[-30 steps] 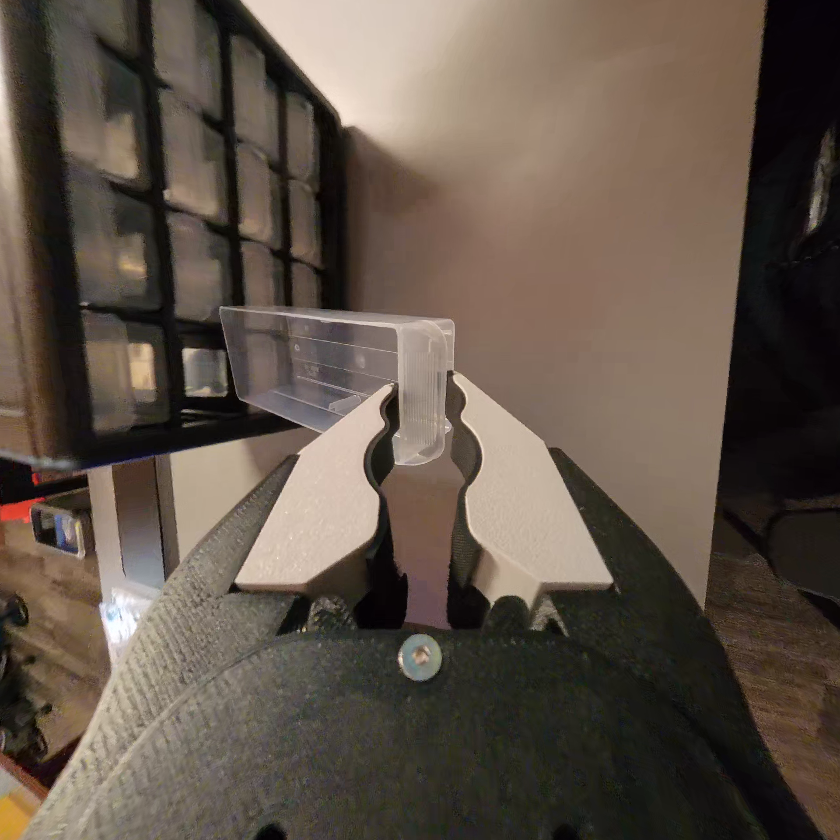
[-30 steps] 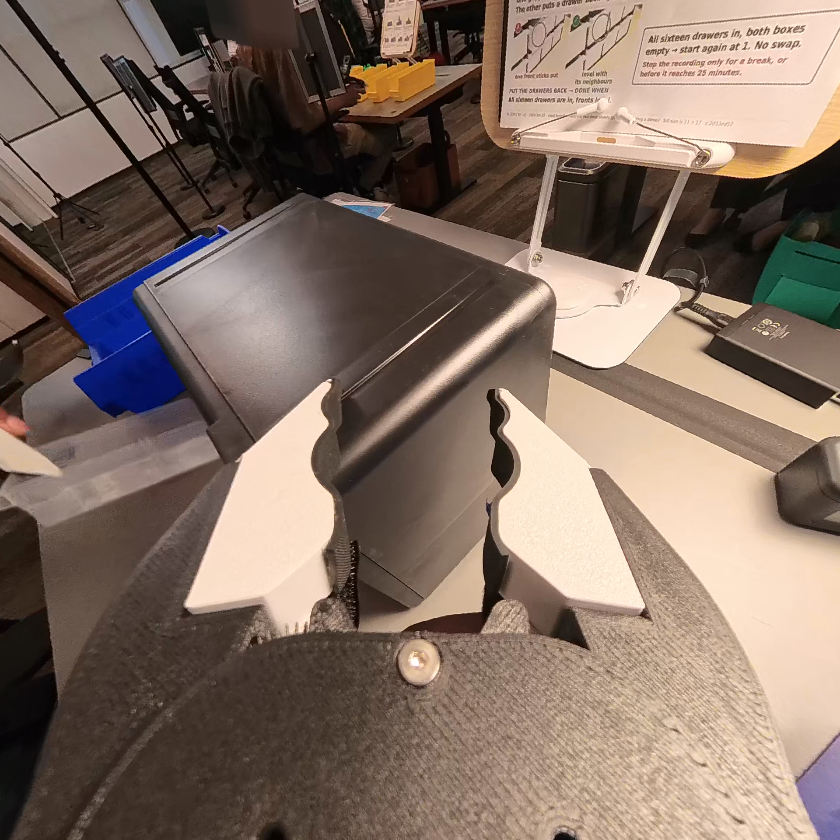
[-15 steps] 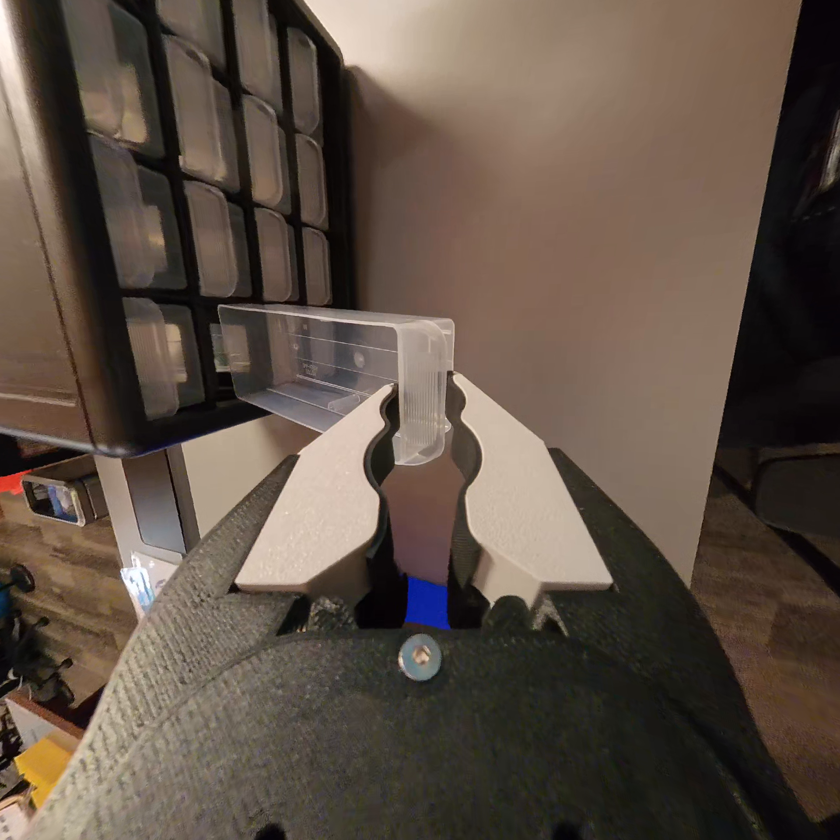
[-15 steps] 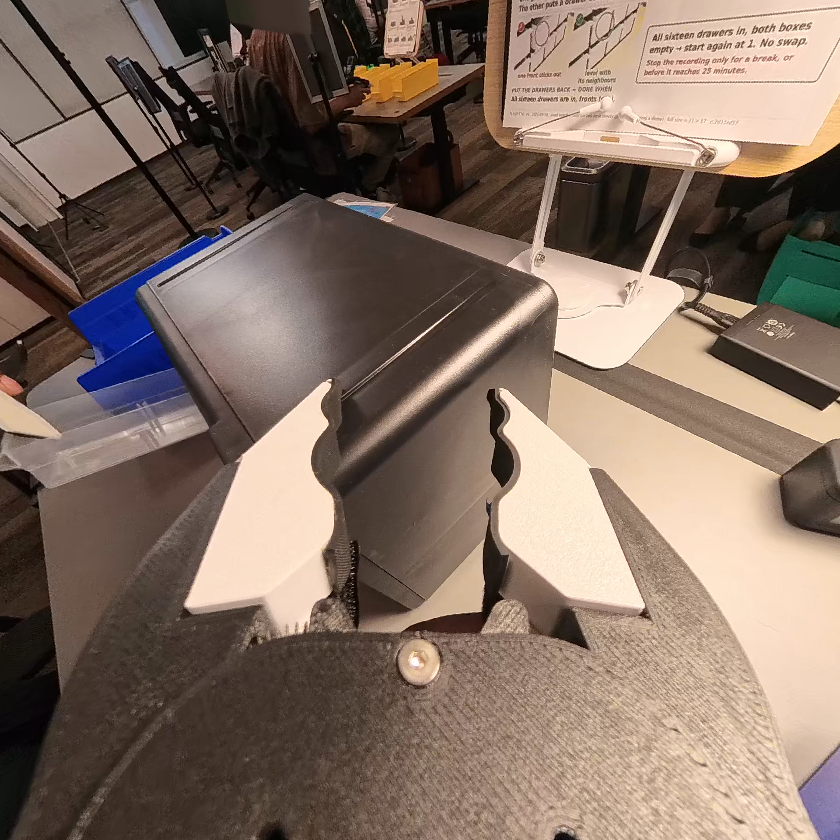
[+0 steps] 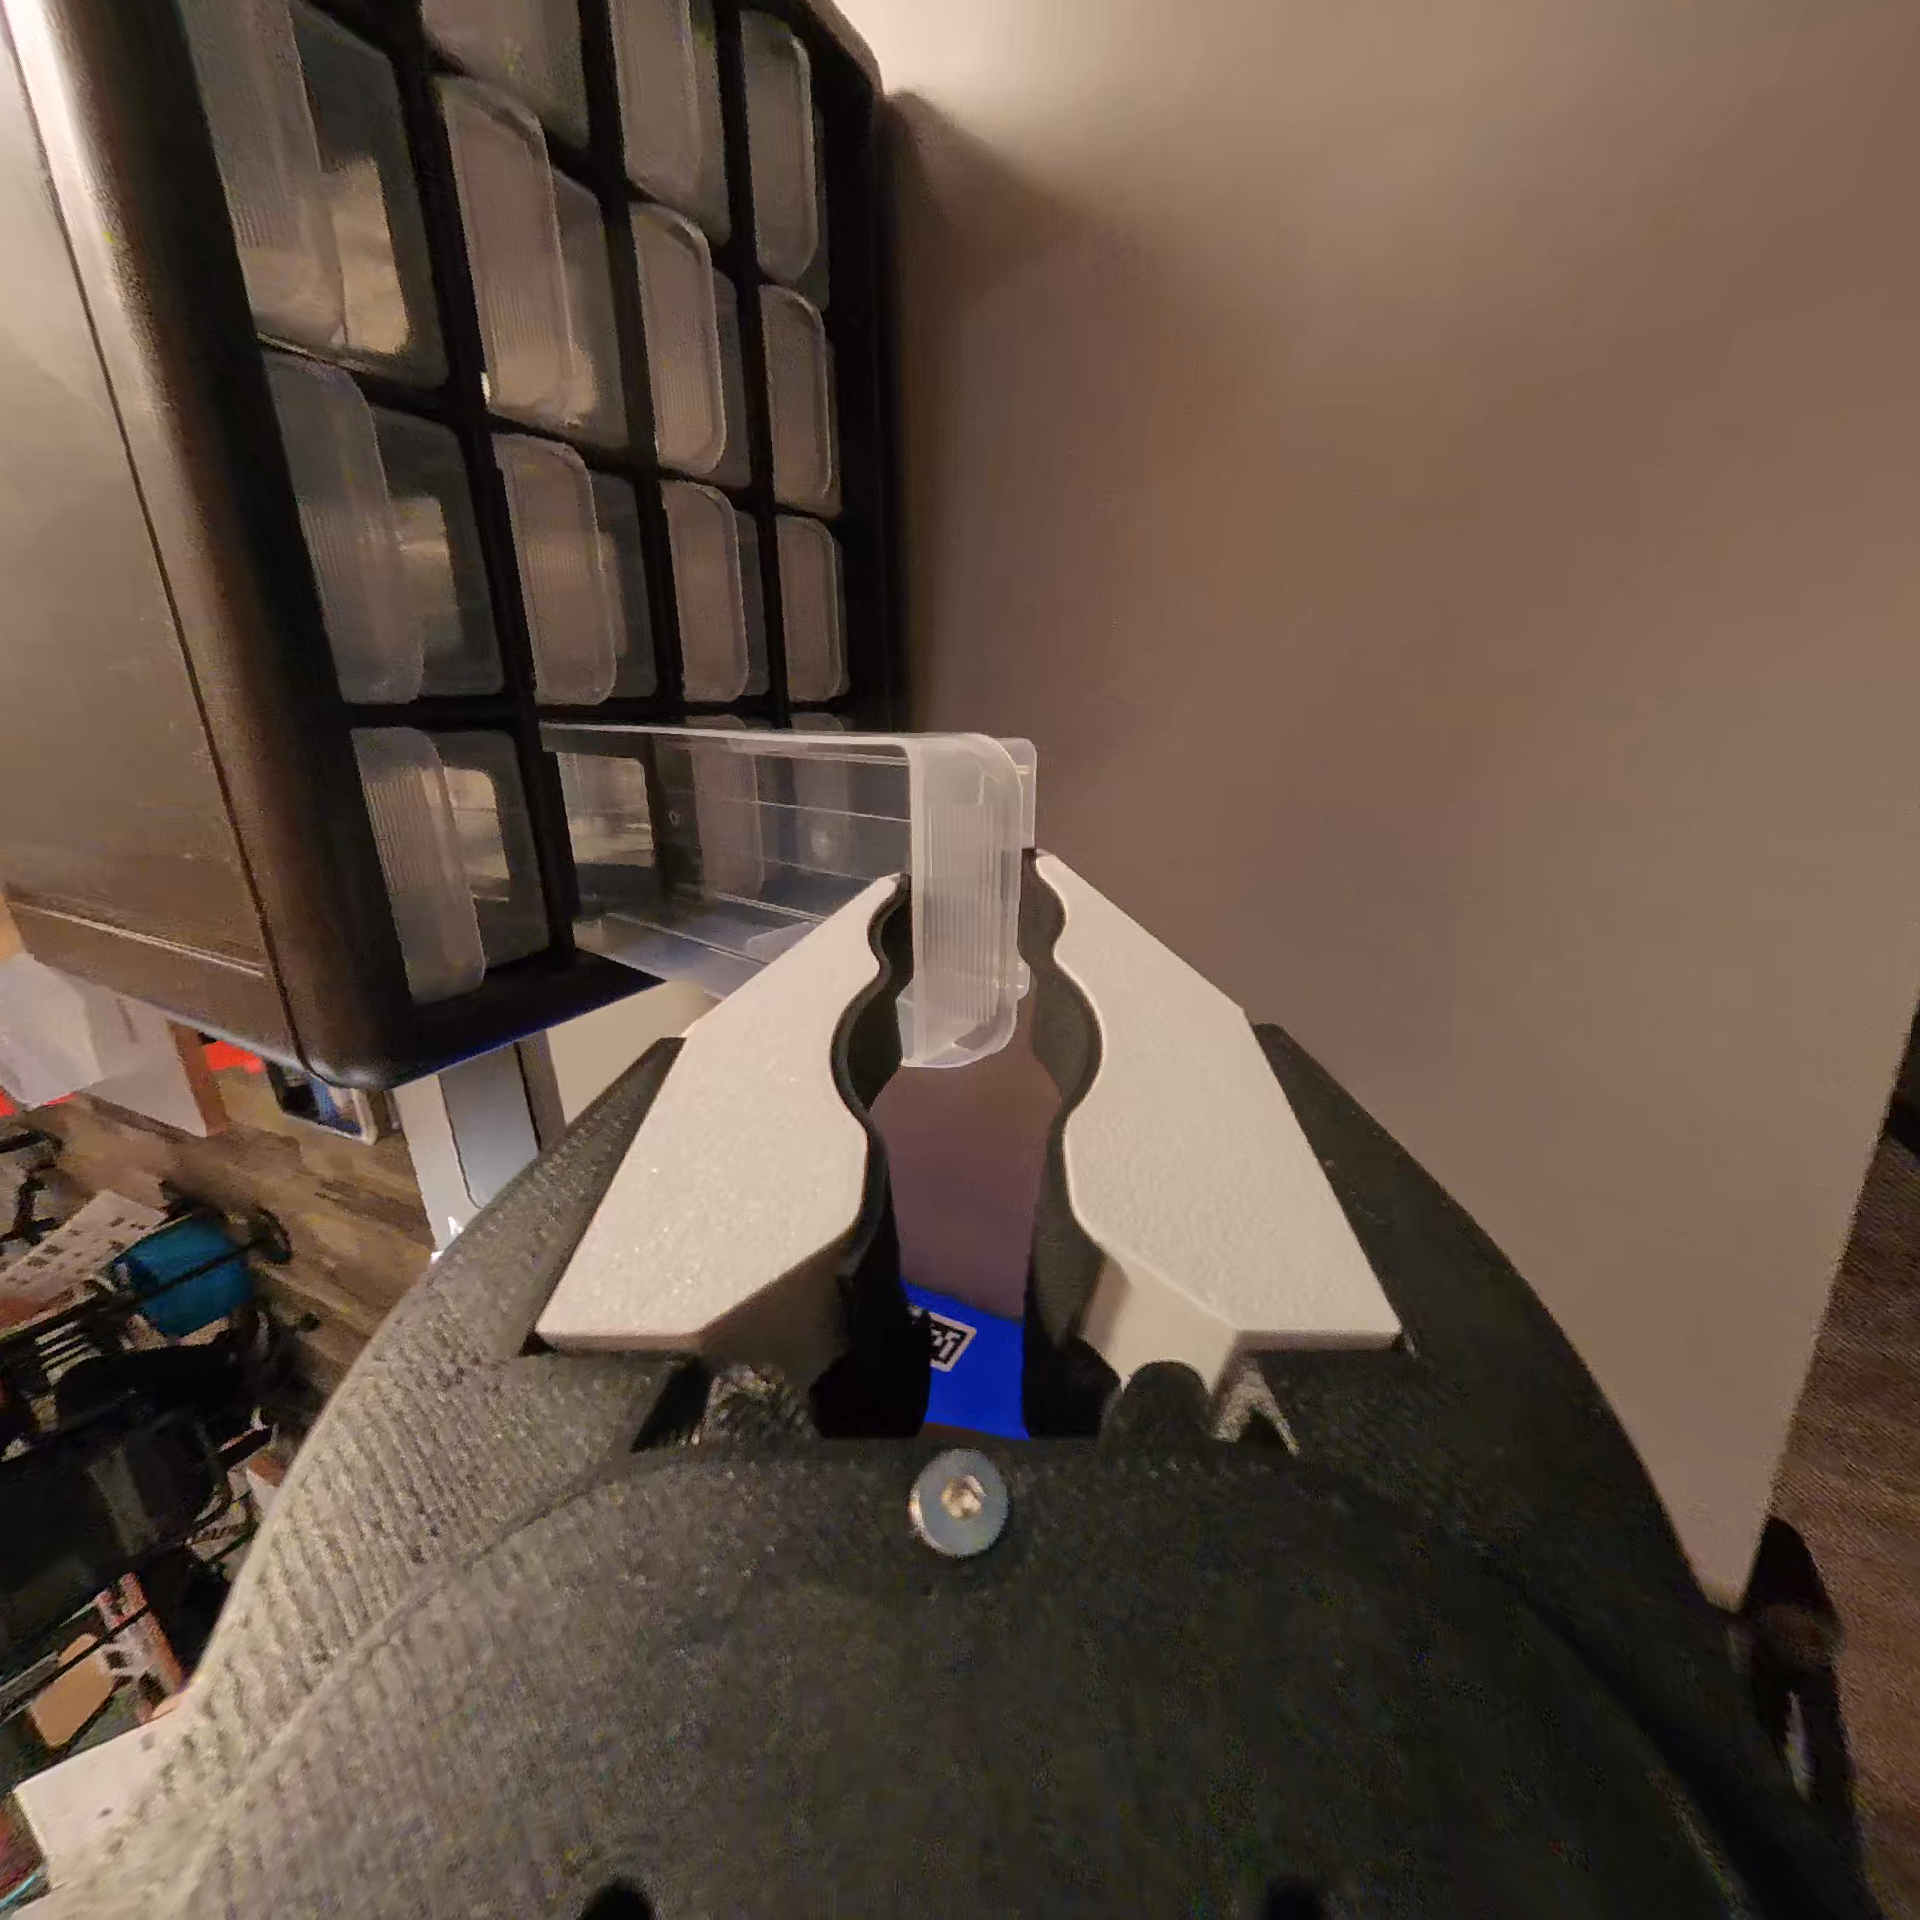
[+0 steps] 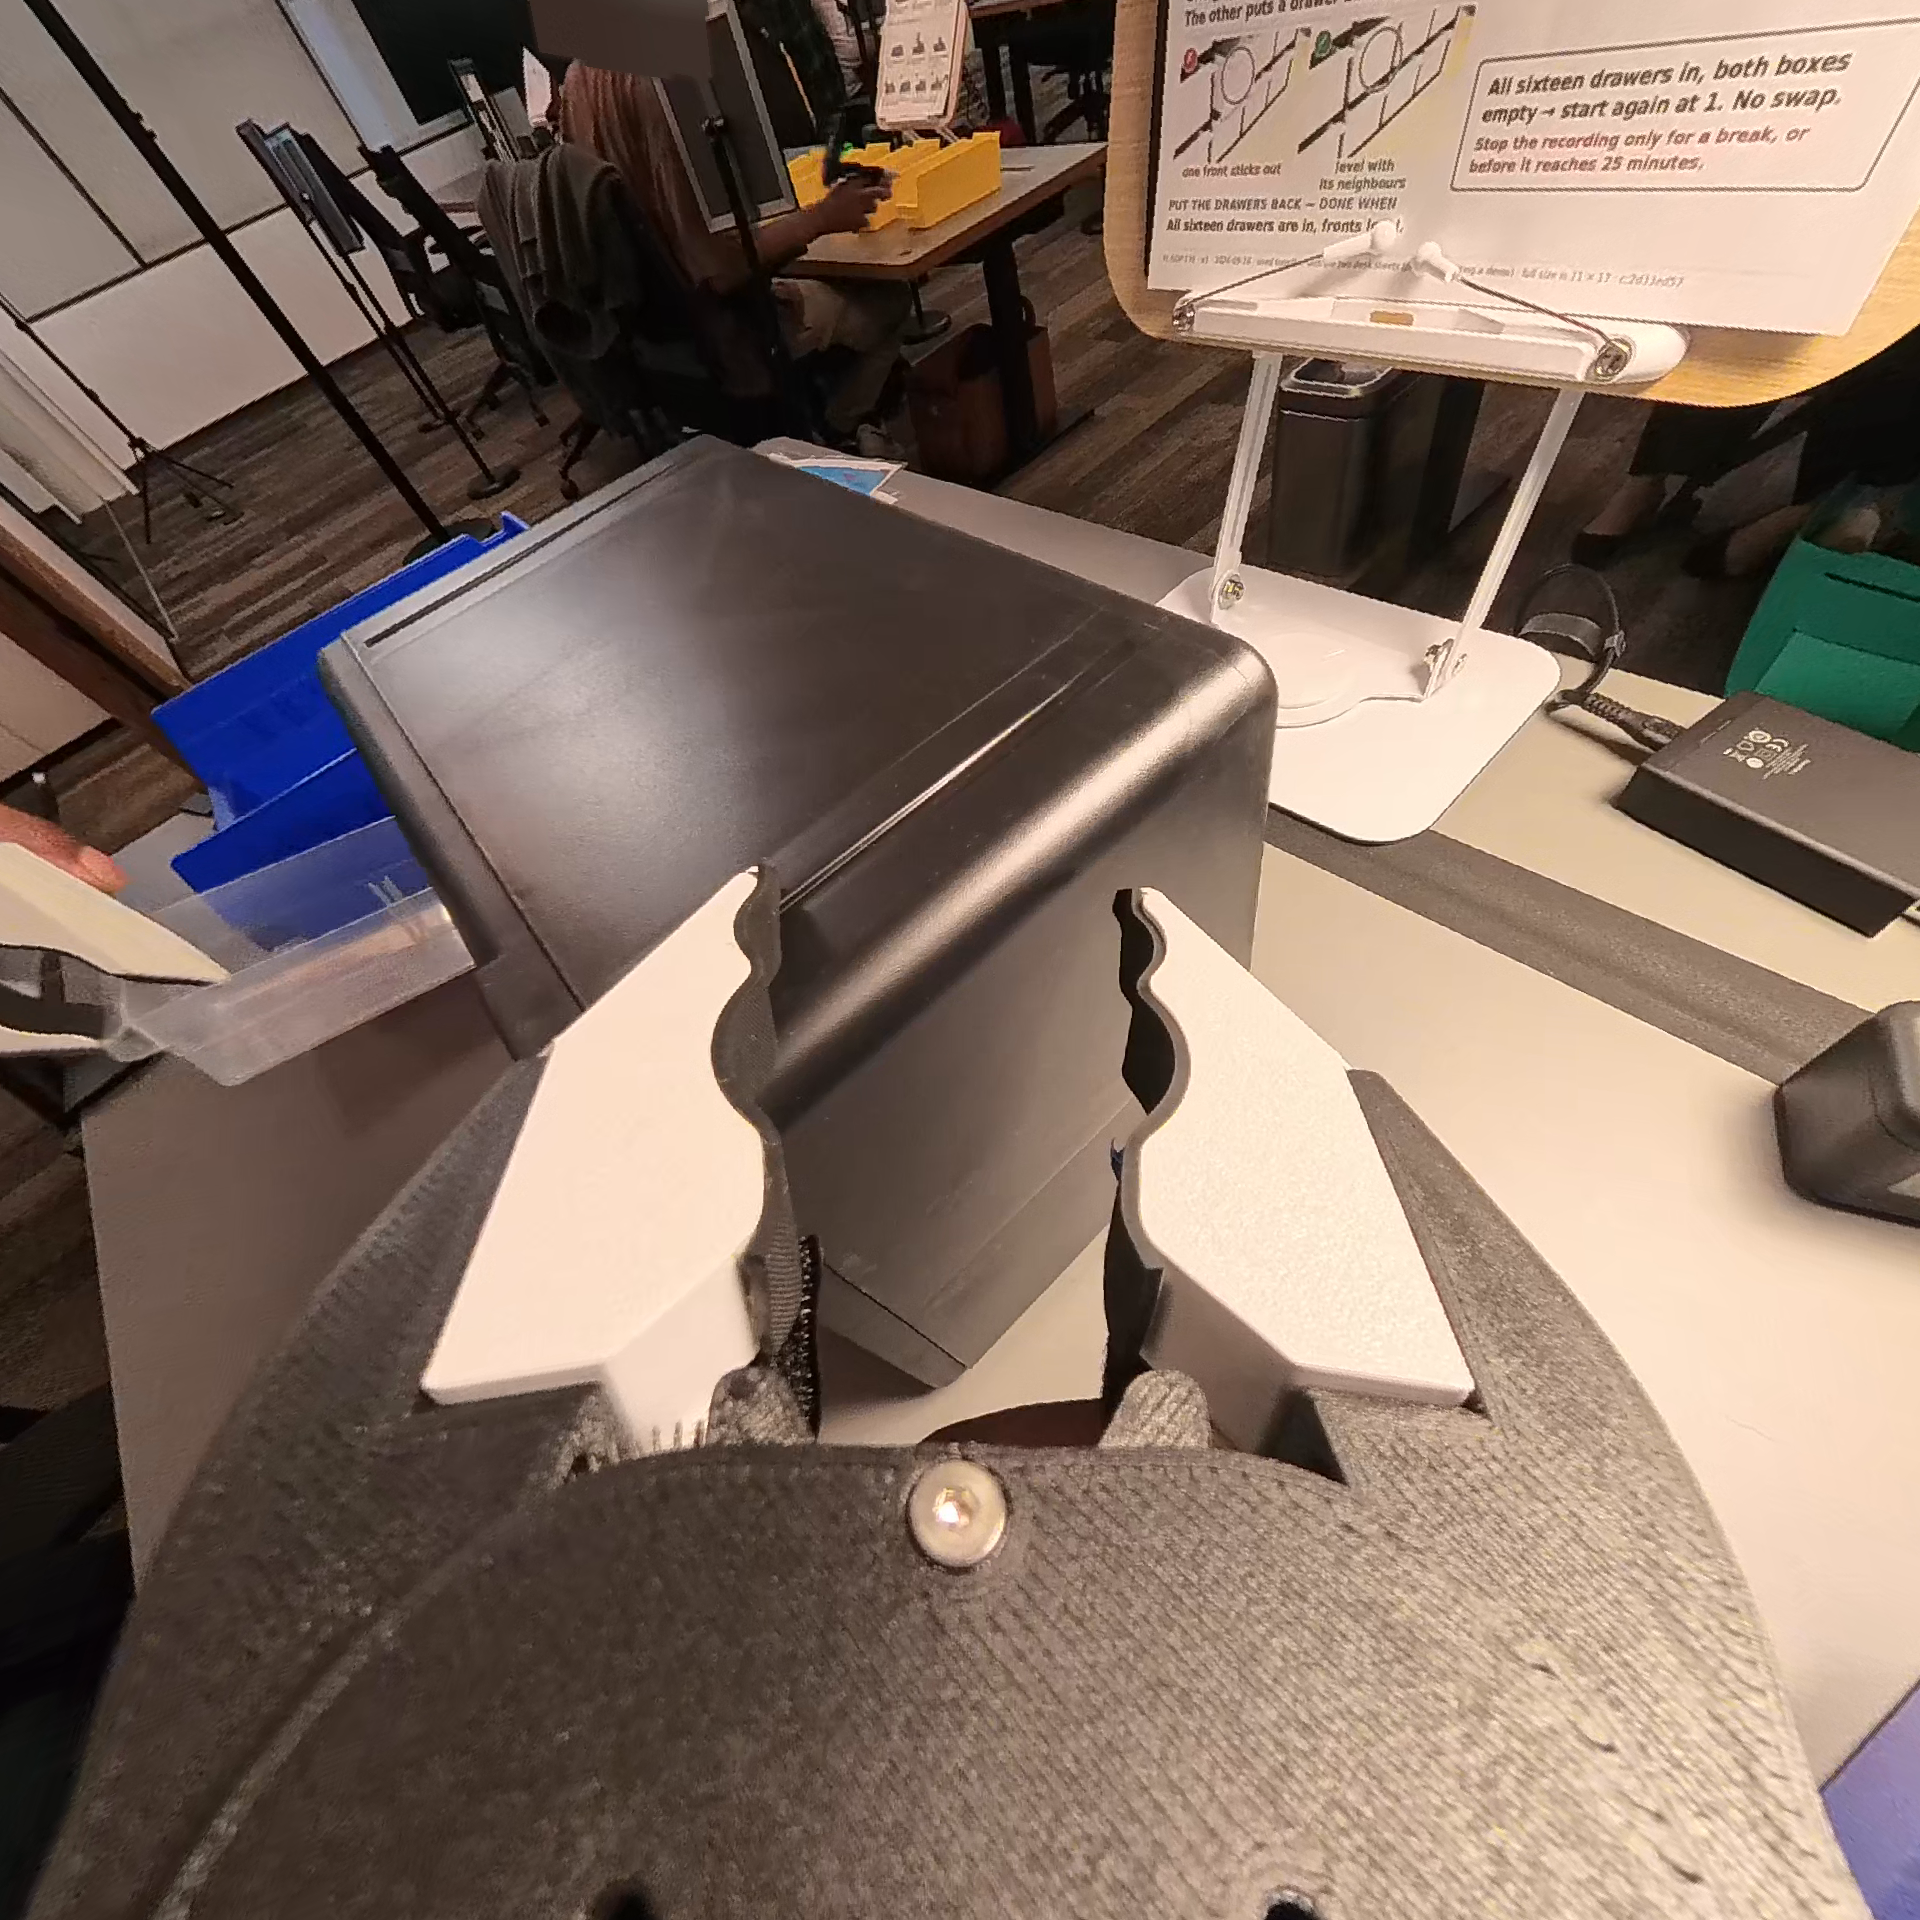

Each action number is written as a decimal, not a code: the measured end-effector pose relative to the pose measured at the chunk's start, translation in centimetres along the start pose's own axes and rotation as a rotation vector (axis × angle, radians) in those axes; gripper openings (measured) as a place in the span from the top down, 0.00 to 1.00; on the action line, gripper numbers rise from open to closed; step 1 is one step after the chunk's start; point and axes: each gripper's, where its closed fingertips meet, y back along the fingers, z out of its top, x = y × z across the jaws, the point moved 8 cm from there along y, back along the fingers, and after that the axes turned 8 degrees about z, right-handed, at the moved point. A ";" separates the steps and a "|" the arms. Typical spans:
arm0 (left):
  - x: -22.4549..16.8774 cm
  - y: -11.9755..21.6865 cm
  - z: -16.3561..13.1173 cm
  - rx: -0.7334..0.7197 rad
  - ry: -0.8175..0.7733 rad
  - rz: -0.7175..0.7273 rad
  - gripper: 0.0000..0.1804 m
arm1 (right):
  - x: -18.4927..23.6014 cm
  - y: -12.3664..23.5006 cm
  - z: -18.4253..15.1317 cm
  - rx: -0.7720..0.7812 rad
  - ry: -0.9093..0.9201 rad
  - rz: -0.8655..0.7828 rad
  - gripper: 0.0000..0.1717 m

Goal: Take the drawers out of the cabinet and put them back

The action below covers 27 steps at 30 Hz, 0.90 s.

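While left gripper (image 5: 961, 883) clamps the clear drawer (image 5: 790, 831) half out of the cabinet (image 5: 187, 665) (bottom row), a skewed move could jam it — right gripper (image 6: 940, 914), jaws apart, braces nothing.

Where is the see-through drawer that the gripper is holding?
In the left wrist view, the clear drawer is at the middle, its front tab pinched by the left gripper and its back end in the bottom row of the black cabinet.
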 end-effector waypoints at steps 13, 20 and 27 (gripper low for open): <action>1.0 -4.7 -1.4 0.044 -0.066 0.465 0.86 | 0.2 0.0 0.0 0.001 0.005 0.002 0.60; -0.9 -5.0 -2.5 -0.101 0.133 0.715 0.82 | 0.1 0.1 0.0 0.003 0.007 0.000 0.61; -1.5 -6.9 -2.2 -0.160 0.271 0.712 0.89 | 0.0 0.0 0.1 0.000 0.003 -0.001 0.60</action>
